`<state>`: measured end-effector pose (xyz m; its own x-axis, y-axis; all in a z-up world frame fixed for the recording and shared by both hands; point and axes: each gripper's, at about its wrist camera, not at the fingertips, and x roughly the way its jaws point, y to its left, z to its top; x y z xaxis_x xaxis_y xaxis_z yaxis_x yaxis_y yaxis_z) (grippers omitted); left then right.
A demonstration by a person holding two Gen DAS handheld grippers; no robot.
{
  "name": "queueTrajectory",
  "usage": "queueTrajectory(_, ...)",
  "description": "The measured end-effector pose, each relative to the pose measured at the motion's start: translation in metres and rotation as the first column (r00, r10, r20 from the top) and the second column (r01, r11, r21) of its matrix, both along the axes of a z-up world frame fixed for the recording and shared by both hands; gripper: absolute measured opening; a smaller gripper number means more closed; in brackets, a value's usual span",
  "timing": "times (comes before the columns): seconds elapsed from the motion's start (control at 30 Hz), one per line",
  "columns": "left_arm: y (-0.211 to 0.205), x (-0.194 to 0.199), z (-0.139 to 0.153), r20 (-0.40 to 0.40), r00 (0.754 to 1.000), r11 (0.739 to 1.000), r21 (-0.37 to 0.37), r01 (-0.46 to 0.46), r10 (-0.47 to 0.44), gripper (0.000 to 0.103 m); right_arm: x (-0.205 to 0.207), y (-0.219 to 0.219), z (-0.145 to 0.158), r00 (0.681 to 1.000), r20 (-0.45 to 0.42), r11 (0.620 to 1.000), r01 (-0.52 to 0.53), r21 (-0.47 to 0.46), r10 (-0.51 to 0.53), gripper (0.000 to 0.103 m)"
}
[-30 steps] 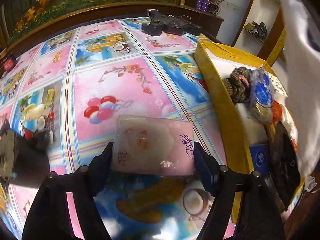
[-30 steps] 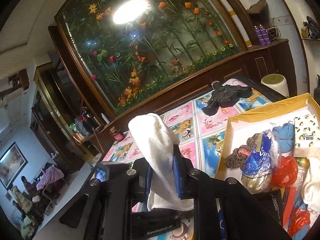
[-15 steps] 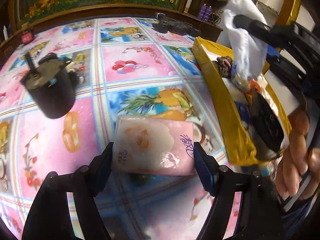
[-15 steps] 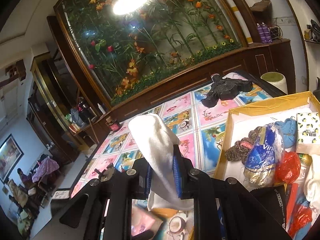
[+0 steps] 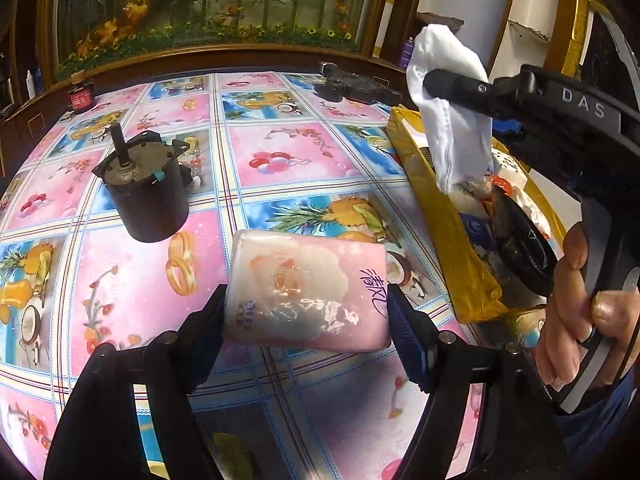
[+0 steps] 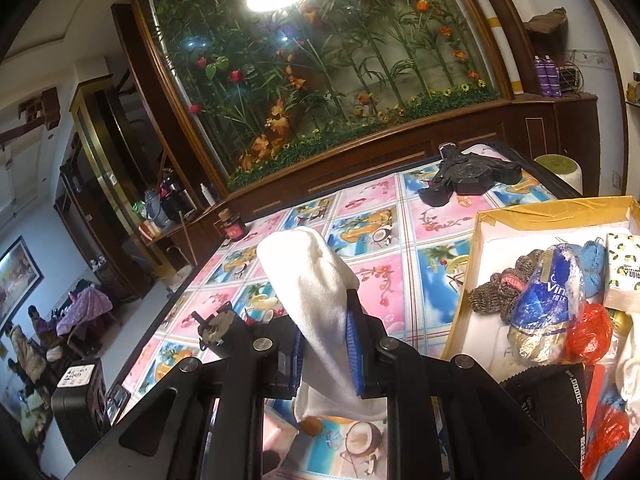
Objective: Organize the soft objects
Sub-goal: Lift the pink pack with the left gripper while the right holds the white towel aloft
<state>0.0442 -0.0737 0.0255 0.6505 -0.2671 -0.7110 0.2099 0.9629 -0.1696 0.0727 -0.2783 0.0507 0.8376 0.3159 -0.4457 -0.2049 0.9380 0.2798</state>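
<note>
Left wrist: claw (image 5: 306, 320) around tissue pack (image 5: 306, 292).

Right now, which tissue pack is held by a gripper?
The pink tissue pack, clamped in the left gripper; the lemon-printed pack lies in the yellow box.

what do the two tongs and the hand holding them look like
Both tongs are black, angular frames with silver bolt heads at the joints and ribbed blue pads lining the inner faces. On the left tongs the pads are dark blue. The right tongs have brighter blue pads, and white letters "DAS" on the body. The hand gripping the right handle wears a dark blue sleeve.
</note>
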Motion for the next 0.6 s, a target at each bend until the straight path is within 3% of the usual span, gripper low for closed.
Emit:
queueTrajectory(0.3,0.004,0.002,0.000,0.020,0.999,0.999,0.006,-0.031,0.031,0.074,0.002,0.009,0.004,1.000,-0.011,0.999,-0.013,-0.042,0.012,0.018)
queueTrajectory(0.6,-0.004,0.000,0.004,0.075,0.996,0.994,0.092,-0.063,0.056,0.074,0.002,0.014,0.004,1.000,-0.029,0.997,-0.008,-0.072,0.006,0.018)
